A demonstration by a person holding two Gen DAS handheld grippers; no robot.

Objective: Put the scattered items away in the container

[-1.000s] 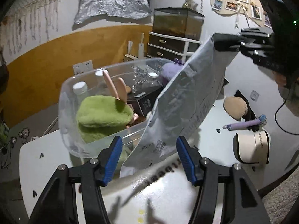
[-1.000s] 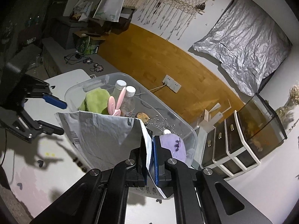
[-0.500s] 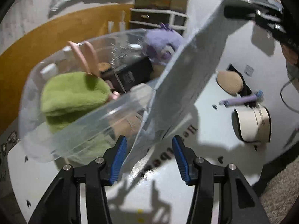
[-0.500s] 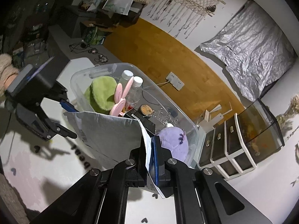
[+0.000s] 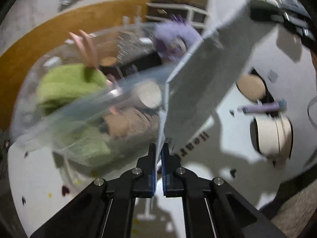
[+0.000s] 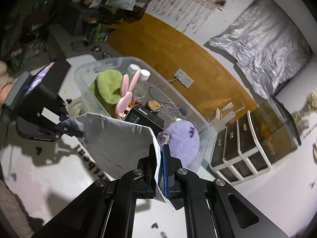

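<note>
container [image 6: 200,119] holds green plush [image 6: 108,87], bottles [image 6: 138,79], purple plush [image 6: 184,140].

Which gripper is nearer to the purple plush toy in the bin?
Right. The right gripper, shut on one end of the grey mailer, sits just beside the purple plush toy. The left gripper pinches the mailer's opposite end, well away from it.
</note>
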